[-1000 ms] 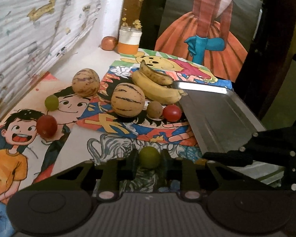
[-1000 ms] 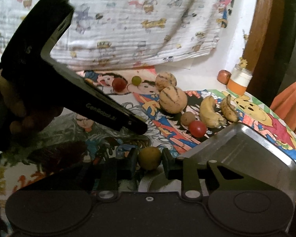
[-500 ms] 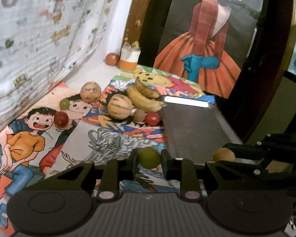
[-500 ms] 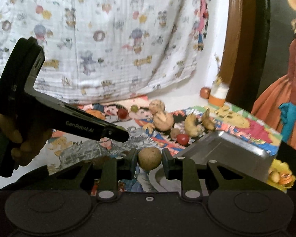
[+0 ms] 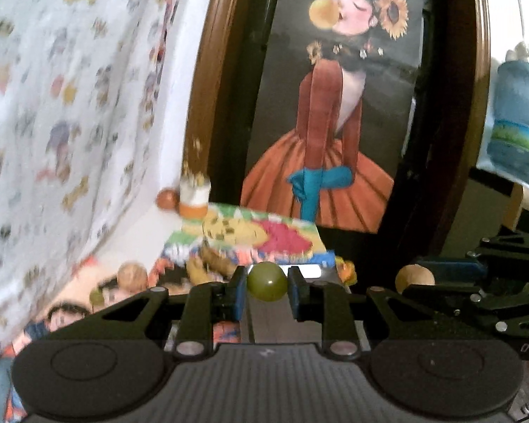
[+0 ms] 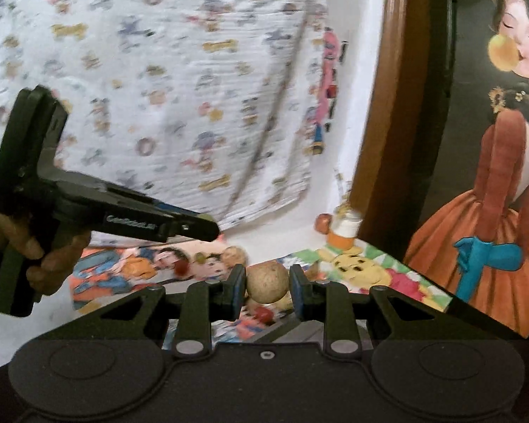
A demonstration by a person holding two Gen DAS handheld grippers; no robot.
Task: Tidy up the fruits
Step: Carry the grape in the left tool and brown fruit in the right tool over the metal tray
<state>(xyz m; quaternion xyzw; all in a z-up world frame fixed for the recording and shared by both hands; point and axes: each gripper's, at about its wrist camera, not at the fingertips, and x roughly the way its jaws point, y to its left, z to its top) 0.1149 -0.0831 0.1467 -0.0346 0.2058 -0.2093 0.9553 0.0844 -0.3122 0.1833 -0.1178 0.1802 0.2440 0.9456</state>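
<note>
Hands are both raised above the table, and your grippers point slightly downward. Your left gripper (image 5: 267,283) is clamped on a green fruit (image 5: 266,282), your right gripper (image 6: 267,283) on a brown fruit (image 6: 266,281). Below lie cartoon mats (image 6: 130,264) with the other fruits, blurred, and a metal tray (image 5: 282,328). Behind hang a printed cloth (image 6: 180,98) and a framed painting (image 5: 328,112).

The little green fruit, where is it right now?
The green fruit is pinched in the left gripper, low in the middle of the left wrist view, with the brown fruit to its right.
</note>
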